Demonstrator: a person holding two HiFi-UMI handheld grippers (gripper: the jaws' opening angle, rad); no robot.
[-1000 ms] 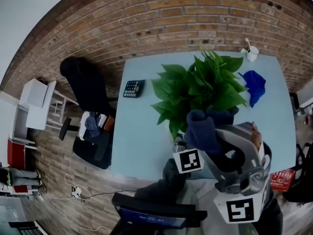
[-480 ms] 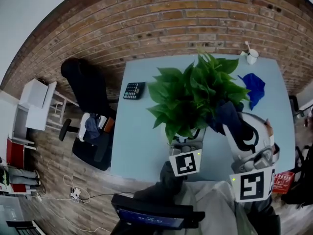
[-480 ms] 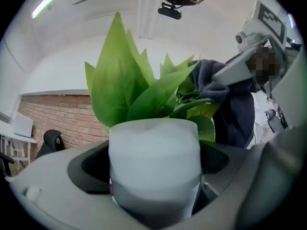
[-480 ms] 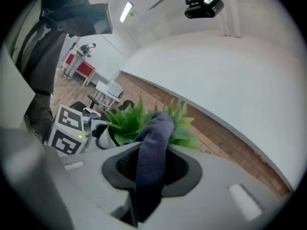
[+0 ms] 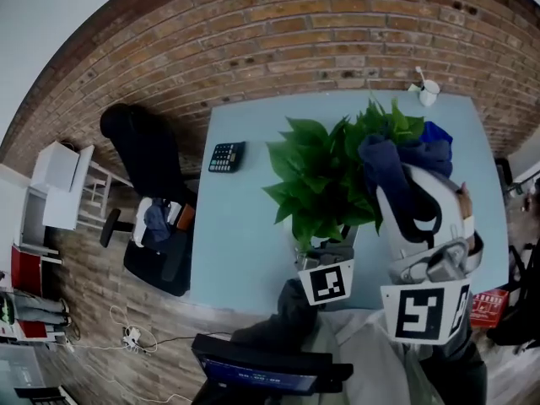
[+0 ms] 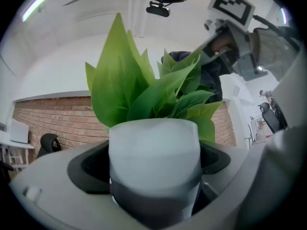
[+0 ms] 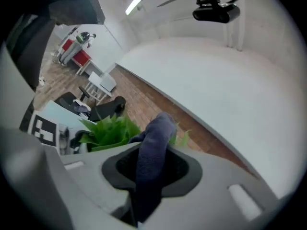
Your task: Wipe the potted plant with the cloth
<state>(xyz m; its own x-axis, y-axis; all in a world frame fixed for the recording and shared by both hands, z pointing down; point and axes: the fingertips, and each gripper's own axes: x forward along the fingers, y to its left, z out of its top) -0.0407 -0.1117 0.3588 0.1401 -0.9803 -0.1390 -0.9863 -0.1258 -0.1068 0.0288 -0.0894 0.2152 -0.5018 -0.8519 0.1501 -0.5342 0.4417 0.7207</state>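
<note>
**Cloth at the crown, pot clamped**

Right tool (image 7: pixel 151 163): jaws closed on a dark navy cloth (image 7: pixel 154 143), which stands up out of the jaw gap as a rolled fold. The right gripper view shows this pinch directly, with green leaves (image 7: pixel 109 131) just beyond the fold at 10 o'clock. The head view does not show the pinch. There the cloth is a dark bunch on the 2 o'clock side of the potted plant (image 5: pixel 325 184), overlapping the foliage. Neither view settles whether fabric presses on a leaf.

Left tool (image 6: pixel 153 176): jaws closed on the white pot (image 6: pixel 154 147), which stands upright and fills the gap. Its lower part reads as a darker grey band. Only the left gripper view shows the pot. In the head view the leaves cover it, and just this tool's marker cube shows at the plant's 6 o'clock. The left gripper view also catches the right tool high at 1 o'clock, above the leaf tips.

Surroundings, head view only:
- The plant stands near the middle of a pale blue tabletop (image 5: pixel 245 243).
- A calculator (image 5: pixel 227 155) lies at its 9 o'clock, well apart.
- A white cup (image 5: pixel 429 92) sits at 1 o'clock by the far edge.
- A brighter blue item (image 5: pixel 436 132) peeks from behind the cloth at 2 o'clock, too hidden to identify.
- A black office chair (image 5: pixel 148 154) stands off the tabletop at 9 o'clock.
- A brick wall (image 5: pixel 278 32) runs across at 12.
</note>
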